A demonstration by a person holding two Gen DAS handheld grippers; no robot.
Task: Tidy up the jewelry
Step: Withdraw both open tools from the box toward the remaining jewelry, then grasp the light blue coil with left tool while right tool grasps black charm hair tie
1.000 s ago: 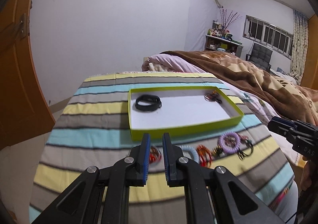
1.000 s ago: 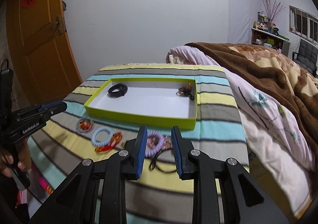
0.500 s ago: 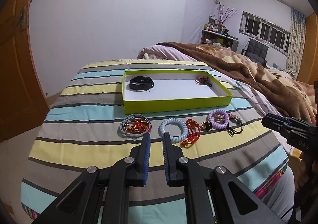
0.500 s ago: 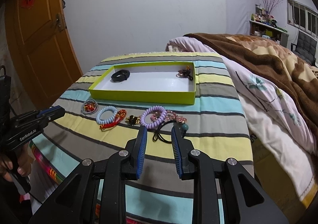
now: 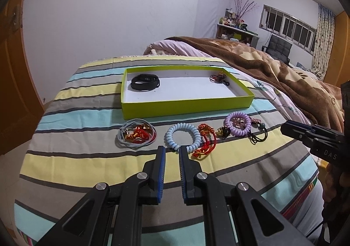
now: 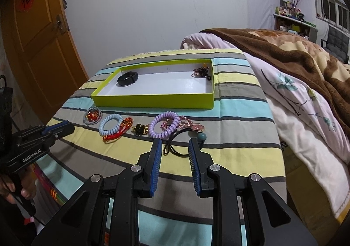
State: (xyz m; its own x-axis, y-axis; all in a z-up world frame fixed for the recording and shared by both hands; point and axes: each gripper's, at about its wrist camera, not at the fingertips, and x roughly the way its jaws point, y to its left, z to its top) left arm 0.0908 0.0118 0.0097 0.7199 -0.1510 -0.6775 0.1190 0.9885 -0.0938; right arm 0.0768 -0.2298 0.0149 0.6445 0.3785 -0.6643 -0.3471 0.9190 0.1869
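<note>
Between the left gripper (image 5: 171, 149)'s blue-padded fingers (image 5: 161, 159) there's only a narrow slot, nothing held, tips poised just short of the pale blue spiral hair tie (image 5: 182, 137) on the striped cloth (image 5: 65, 158). Over on the right gripper (image 6: 175, 143), the jaws stand clearly wider apart and empty, framing the black elastic hair tie (image 6: 175, 149) with its teal bead. Just beyond that lies the purple spiral hair tie (image 6: 164, 124), overlapping a pink beaded piece (image 6: 186, 121). Moving left along the row: a small black-and-gold charm (image 6: 140, 129), a red knotted cord bracelet (image 6: 119, 130), then the grey bands bundled with red and gold (image 5: 136, 135). Behind the row sits the lime-green tray (image 5: 188, 106), a black wristband (image 5: 145, 82) in its far left corner and a dark beaded piece (image 5: 218, 76) in its far right corner.
</note>
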